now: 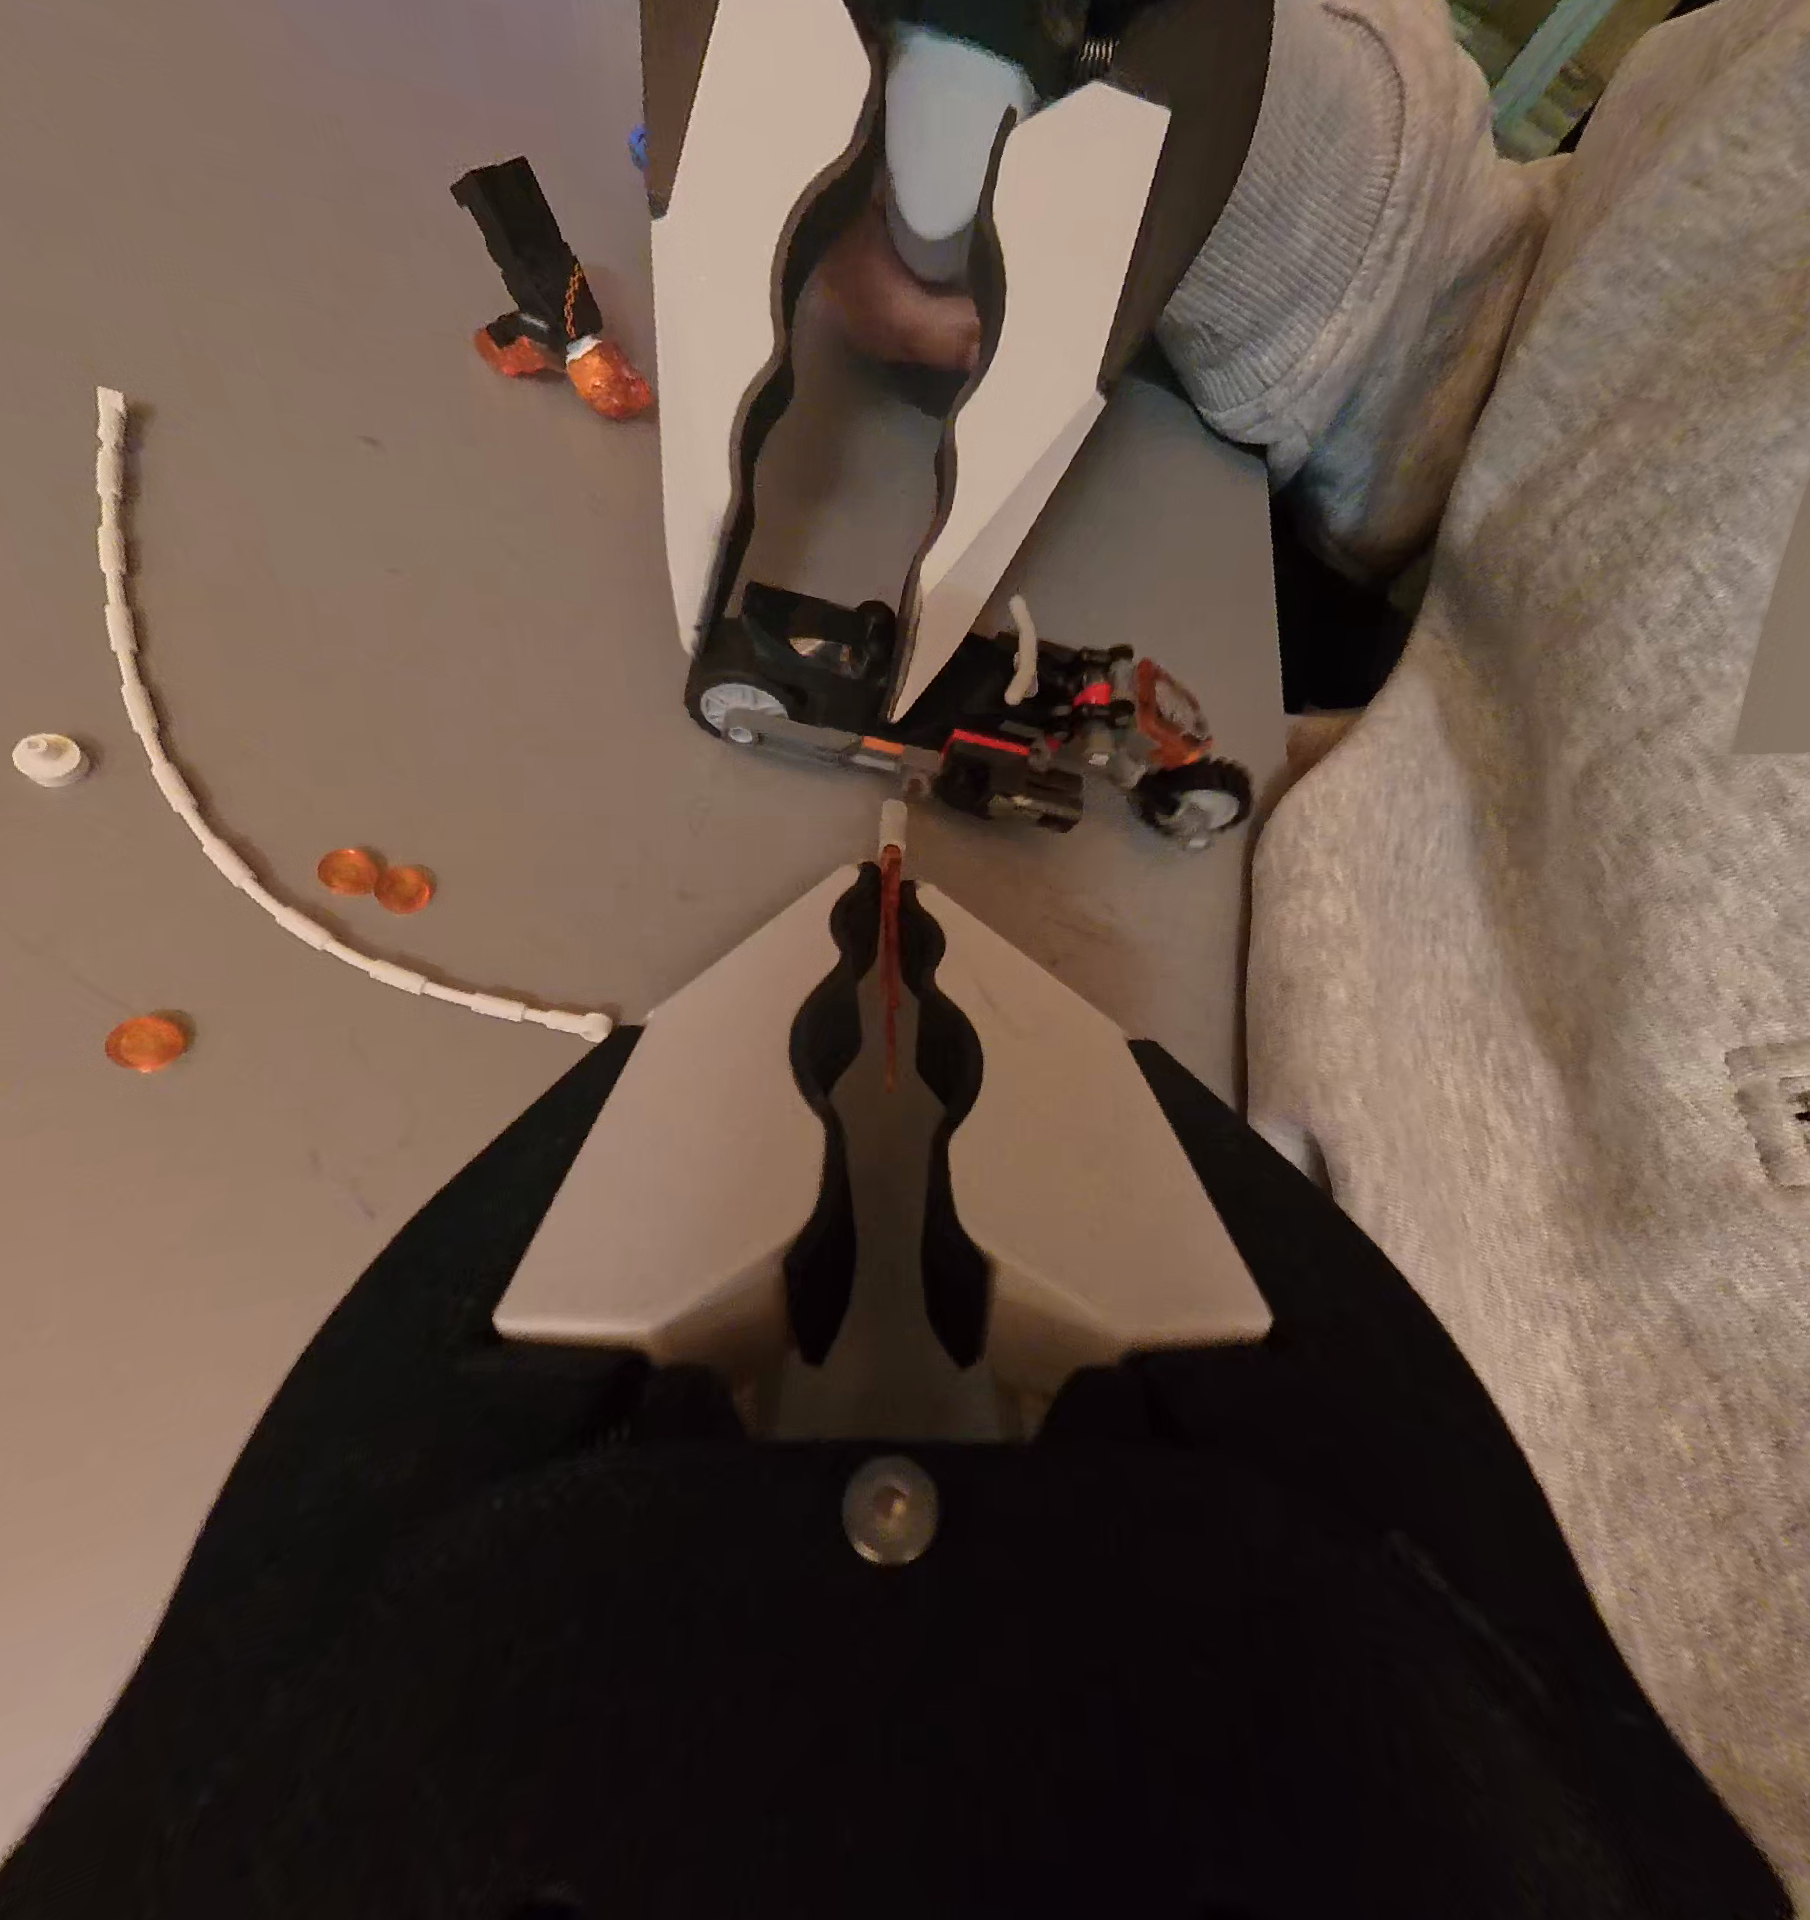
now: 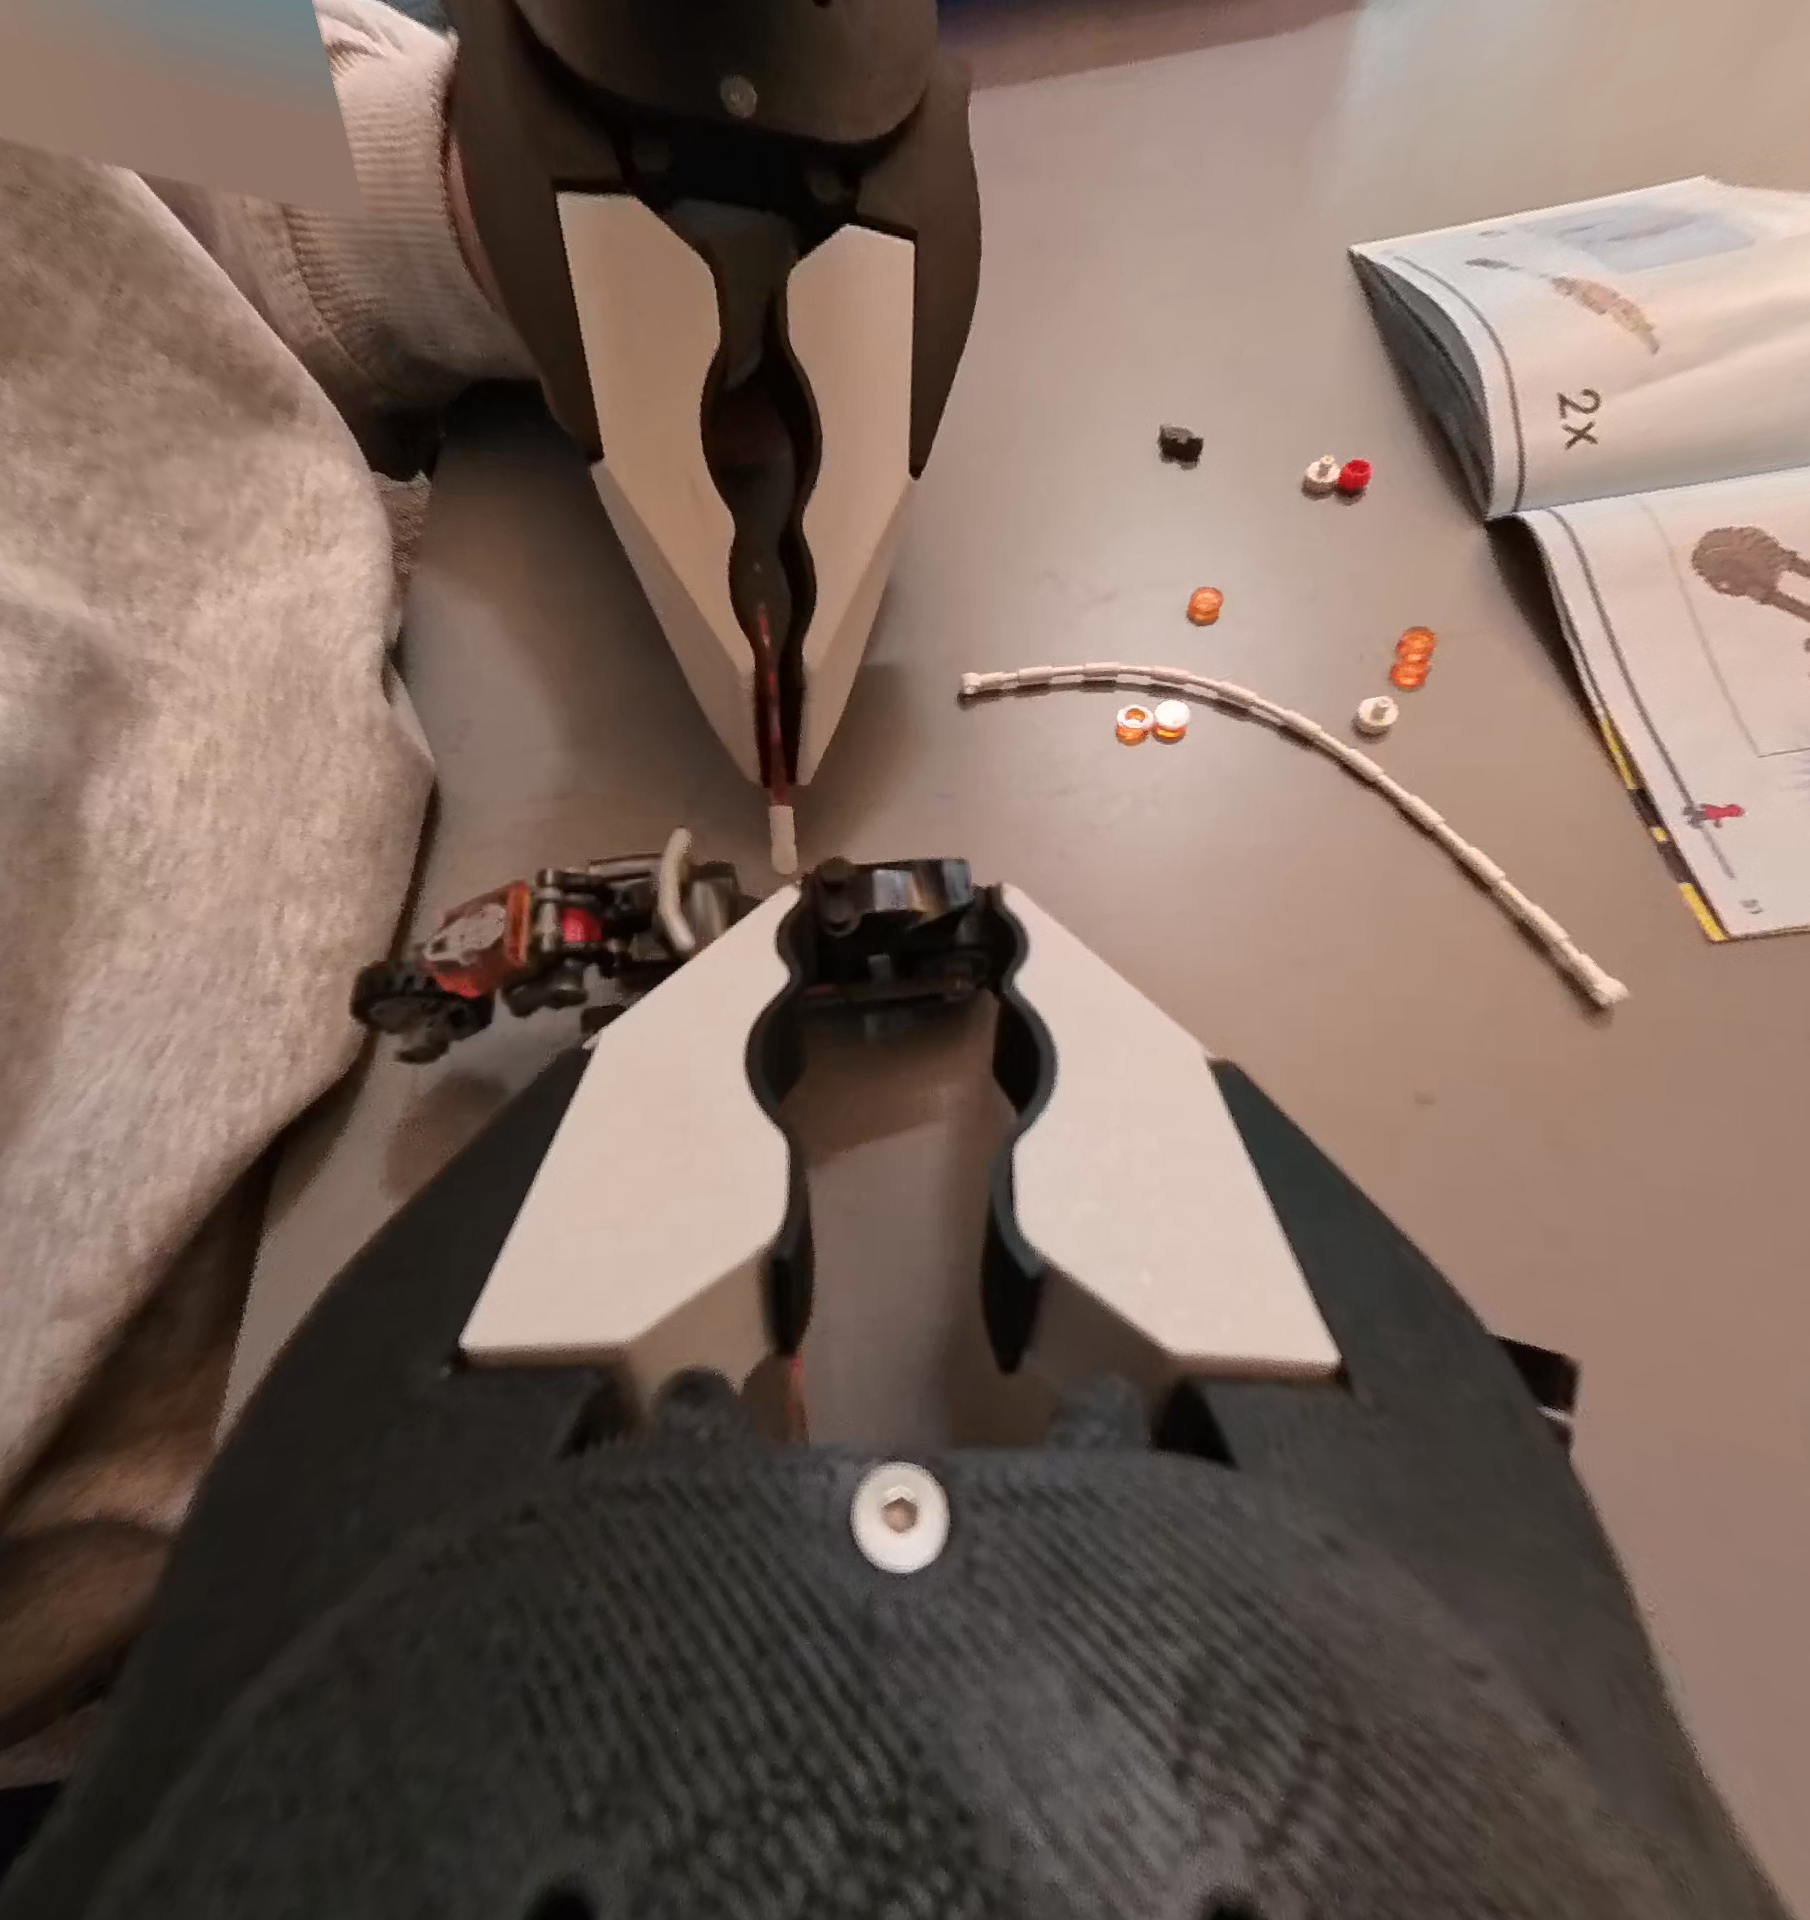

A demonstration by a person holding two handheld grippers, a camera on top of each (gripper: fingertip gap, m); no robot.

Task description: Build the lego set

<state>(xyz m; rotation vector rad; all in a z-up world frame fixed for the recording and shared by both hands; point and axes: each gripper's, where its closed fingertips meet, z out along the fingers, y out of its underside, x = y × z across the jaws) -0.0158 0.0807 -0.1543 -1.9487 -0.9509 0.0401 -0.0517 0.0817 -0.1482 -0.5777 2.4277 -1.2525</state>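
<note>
I am looking at a smooth, matt grey tabletop (image 1: 361, 582) on which translucent orange plastic round studs (image 1: 376, 878) are catching the light glossily, beside a matt white segmented plastic whip piece (image 2: 1296, 727) and a paper instruction booklet (image 2: 1659, 416) with a slight sheen. My matt black, finely ribbed left gripper (image 1: 888, 883) with its smooth cream fingers (image 1: 1036, 1091) is pinching a translucent red plastic rod with a white tip (image 1: 892, 914), while the glossy black plastic motorcycle model (image 1: 984, 727) is sitting near fuzzy grey knitted cloth (image 1: 1555, 831).
</note>
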